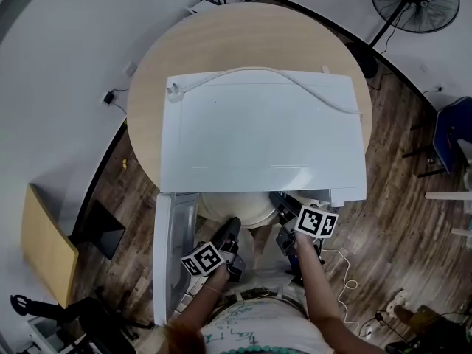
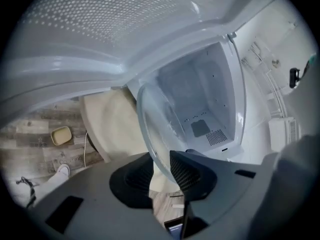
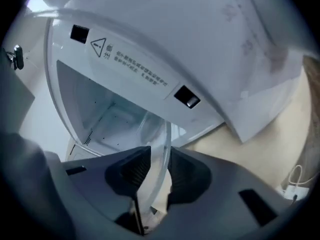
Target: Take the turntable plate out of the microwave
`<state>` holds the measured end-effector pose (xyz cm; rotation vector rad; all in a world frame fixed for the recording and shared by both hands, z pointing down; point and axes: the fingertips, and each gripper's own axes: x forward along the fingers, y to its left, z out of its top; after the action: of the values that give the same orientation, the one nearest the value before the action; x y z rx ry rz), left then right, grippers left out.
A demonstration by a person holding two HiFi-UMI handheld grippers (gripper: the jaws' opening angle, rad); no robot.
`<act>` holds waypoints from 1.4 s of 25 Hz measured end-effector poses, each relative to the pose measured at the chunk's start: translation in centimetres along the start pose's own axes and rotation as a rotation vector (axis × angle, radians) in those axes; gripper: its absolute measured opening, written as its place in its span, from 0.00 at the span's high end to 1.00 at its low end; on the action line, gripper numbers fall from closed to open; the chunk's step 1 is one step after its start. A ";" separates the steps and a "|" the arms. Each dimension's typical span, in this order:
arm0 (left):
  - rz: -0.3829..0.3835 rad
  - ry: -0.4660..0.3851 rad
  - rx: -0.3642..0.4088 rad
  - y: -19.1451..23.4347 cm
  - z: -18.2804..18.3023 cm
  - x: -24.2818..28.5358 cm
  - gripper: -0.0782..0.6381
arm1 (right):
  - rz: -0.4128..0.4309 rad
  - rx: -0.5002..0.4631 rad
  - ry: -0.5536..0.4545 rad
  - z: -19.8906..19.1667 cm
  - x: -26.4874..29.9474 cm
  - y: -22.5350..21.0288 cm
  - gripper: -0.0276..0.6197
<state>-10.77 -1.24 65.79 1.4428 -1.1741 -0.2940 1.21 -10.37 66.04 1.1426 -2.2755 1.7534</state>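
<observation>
Head view: holding turntable plate [image 1: 234, 206] at near mouth of microwave [image 1: 258, 124], clamping opposite rims with left gripper [image 2: 161, 171] and right gripper [image 3: 160, 169]; seemingly almost out, awaiting setting down.

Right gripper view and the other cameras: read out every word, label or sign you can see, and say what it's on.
Warning triangle with exclamation mark, on the microwave front frame: a sign, no words.
Rows of print beside it: too small to read.
Marker cubes: square patterns only, no text.
</observation>
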 end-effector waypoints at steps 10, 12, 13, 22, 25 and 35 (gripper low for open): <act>0.165 -0.115 0.243 1.8 6.0 1.1 0.51 | -0.010 0.043 -0.009 0.2 -0.7 -0.6 0.82; 0.163 -0.144 0.257 1.7 7.3 1.7 0.51 | -0.010 0.045 -0.008 0.2 -0.7 -0.6 0.82; 0.162 -0.159 0.256 1.6 7.9 1.9 0.51 | -0.008 0.045 -0.006 0.2 -0.7 -0.5 0.82; 0.169 -0.206 0.144 1.9 9.5 3.4 0.64 | -0.003 0.041 0.006 0.2 -0.7 -0.5 0.82; 0.177 -0.204 0.126 2.0 9.4 3.2 0.65 | -0.049 -0.034 0.004 0.6 -0.8 -0.7 0.79; 0.160 -0.211 0.097 2.0 8.8 2.6 0.67 | -0.136 -0.123 -0.049 1.7 -0.9 -0.8 0.78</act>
<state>-17.11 -8.17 66.23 1.4163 -1.4841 -0.2860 2.98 -11.43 65.72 1.2949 -2.2375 1.5323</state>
